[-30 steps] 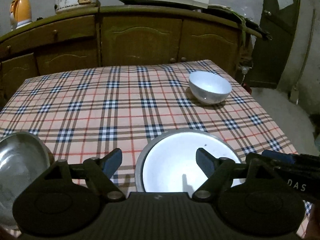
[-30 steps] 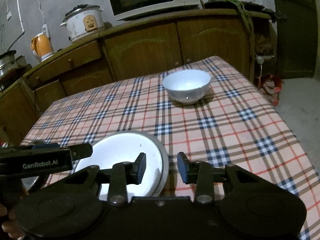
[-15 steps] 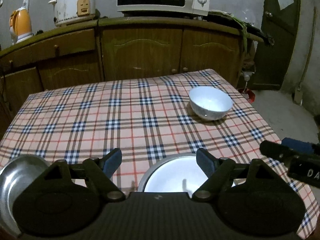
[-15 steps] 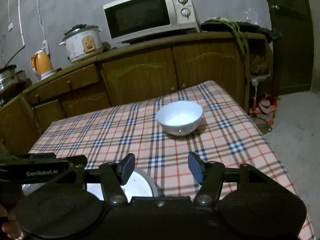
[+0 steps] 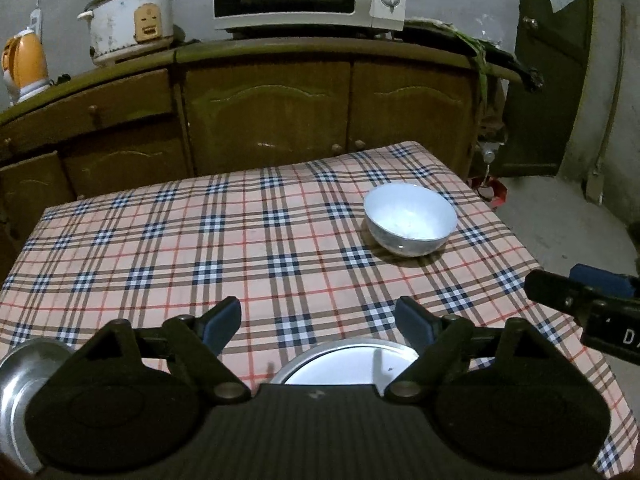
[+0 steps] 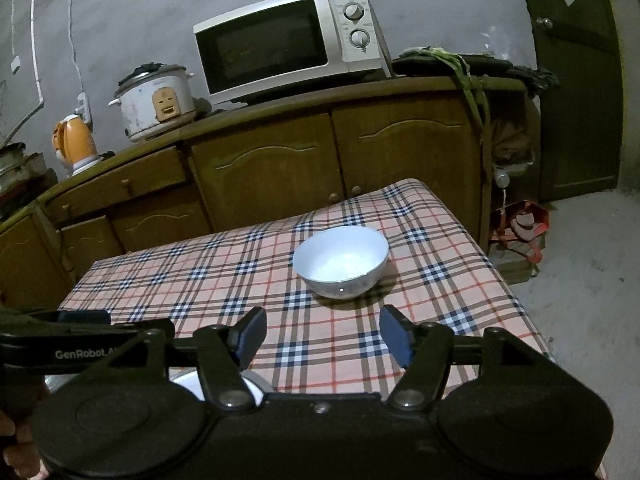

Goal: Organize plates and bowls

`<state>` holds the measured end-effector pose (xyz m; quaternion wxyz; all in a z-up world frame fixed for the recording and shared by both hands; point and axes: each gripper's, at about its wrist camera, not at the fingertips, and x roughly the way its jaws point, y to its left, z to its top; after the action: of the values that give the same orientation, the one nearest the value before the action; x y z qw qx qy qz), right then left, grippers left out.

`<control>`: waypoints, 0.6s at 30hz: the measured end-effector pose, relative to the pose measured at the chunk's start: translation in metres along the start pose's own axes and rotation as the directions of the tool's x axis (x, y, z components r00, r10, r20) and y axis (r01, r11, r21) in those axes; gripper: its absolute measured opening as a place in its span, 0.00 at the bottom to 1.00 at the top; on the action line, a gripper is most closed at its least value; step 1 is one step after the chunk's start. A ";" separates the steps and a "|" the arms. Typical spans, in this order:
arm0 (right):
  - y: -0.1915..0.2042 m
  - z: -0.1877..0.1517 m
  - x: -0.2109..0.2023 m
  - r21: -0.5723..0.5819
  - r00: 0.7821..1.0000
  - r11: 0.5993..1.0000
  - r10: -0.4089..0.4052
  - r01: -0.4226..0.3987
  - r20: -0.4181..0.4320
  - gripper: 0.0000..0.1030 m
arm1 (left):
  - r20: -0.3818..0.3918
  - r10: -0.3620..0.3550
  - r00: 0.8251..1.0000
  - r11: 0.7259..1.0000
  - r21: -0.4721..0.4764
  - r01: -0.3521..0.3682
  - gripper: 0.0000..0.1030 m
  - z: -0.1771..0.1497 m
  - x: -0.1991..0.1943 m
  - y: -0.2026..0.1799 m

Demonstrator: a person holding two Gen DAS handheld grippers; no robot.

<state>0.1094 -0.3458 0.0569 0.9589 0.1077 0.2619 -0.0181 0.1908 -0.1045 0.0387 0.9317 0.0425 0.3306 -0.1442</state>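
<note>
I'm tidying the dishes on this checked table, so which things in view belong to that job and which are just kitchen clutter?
For the job:
white bowl
white plate
metal bowl

Just lying about:
microwave
rice cooker
orange kettle

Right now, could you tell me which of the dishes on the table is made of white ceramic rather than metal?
The white bowl standing alone toward the far right; the plate and metal bowl at the near edge are shiny metal.

Dim indoor light; soft shadows on cloth; fisheye bending edges; dark vignetted corners; sharp focus
</note>
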 end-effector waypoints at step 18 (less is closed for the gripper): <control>-0.060 0.041 0.102 0.105 0.997 0.993 -0.052 0.057 -0.051 0.75 | -0.035 -0.023 0.999 1.000 0.011 0.023 0.85 0.060 0.099 -0.024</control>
<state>0.2125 -0.4108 0.0276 0.9444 0.1518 0.2864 -0.0554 0.2934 -0.1619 0.0239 0.9238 0.0463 0.3466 -0.1560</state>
